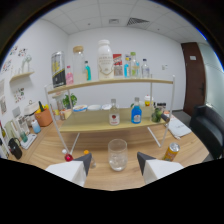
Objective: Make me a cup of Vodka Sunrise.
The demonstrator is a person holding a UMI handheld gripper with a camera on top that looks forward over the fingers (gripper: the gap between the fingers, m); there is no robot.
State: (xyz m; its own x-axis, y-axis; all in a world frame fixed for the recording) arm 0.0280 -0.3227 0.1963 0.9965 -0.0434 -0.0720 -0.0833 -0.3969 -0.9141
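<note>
My gripper [114, 162] jaws spread wide, holding nothing. Clear glass [117, 154] upright on wooden table [55, 147], just ahead of fingertips, between them; looks empty. Clear bottle with red label [114, 113], likely vodka, and blue bottle [136, 112] on lower shelf [95, 123] beyond. I judge nothing poured yet; whole drink left.

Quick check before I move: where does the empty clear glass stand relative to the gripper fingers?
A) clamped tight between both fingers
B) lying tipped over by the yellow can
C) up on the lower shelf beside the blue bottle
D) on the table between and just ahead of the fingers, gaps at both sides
D: the glass stands upright on the table, with the open gripper fingers apart from it at either side.
</note>
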